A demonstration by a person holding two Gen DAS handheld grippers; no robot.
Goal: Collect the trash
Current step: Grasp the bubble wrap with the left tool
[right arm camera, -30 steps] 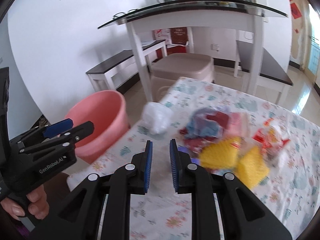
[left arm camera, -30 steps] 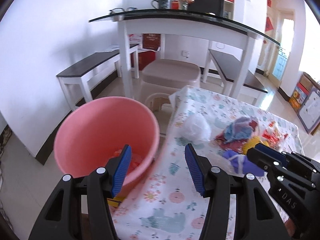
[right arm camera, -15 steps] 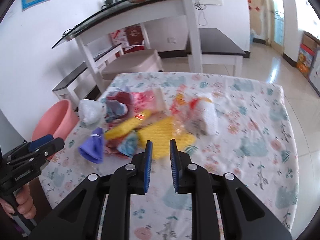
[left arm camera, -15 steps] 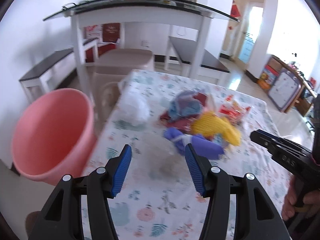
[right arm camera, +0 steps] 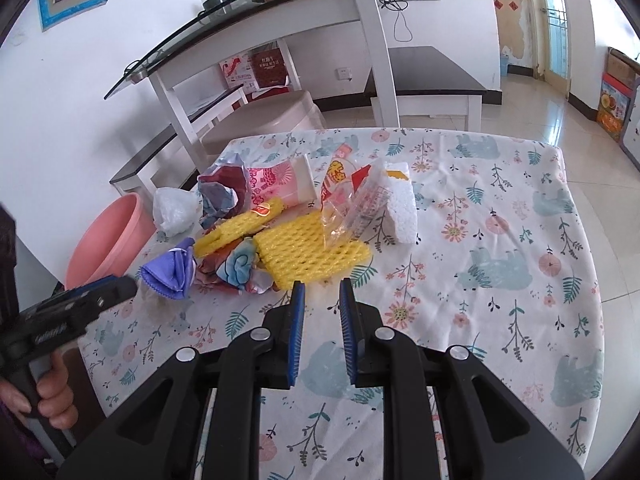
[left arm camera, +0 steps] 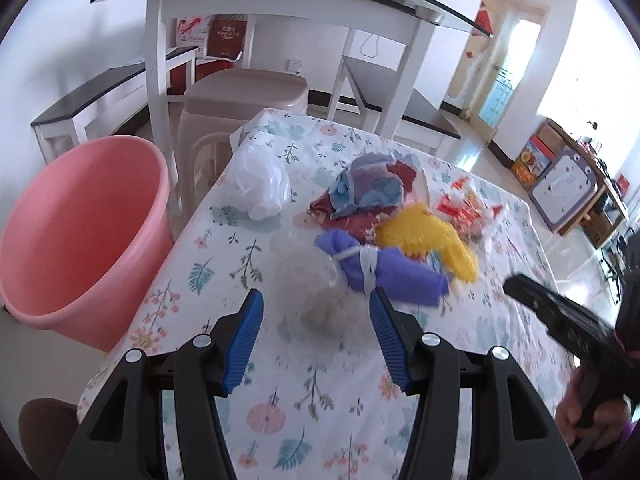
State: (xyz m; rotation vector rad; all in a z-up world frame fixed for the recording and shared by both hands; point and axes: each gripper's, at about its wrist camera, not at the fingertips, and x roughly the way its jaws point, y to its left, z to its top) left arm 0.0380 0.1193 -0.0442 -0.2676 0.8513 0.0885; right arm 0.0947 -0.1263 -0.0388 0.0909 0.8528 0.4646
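A heap of trash lies on the floral tablecloth [right arm camera: 500, 264]: a purple tied bag [left arm camera: 384, 272], yellow foam netting [right arm camera: 316, 256], a white plastic bag [left arm camera: 258, 188], a white foam block [right arm camera: 400, 204], clear and red wrappers [right arm camera: 352, 200]. A clear crumpled bag [left arm camera: 324, 292] lies just ahead of my open, empty left gripper [left arm camera: 316, 336]. My right gripper [right arm camera: 322, 336] is slightly open and empty, just short of the yellow netting. The pink bucket [left arm camera: 76, 232] stands on the floor left of the table.
A beige plastic stool [left arm camera: 244, 100] stands behind the table, beside a white glass-topped table [left arm camera: 280, 8] and dark benches [right arm camera: 432, 80]. The table's left edge drops beside the bucket. The right half of the cloth [right arm camera: 520, 320] holds no trash.
Both grippers swung from the bucket side toward the trash heap. The left one has come close to the clear bag and purple bag; the right one has neared the yellow netting.
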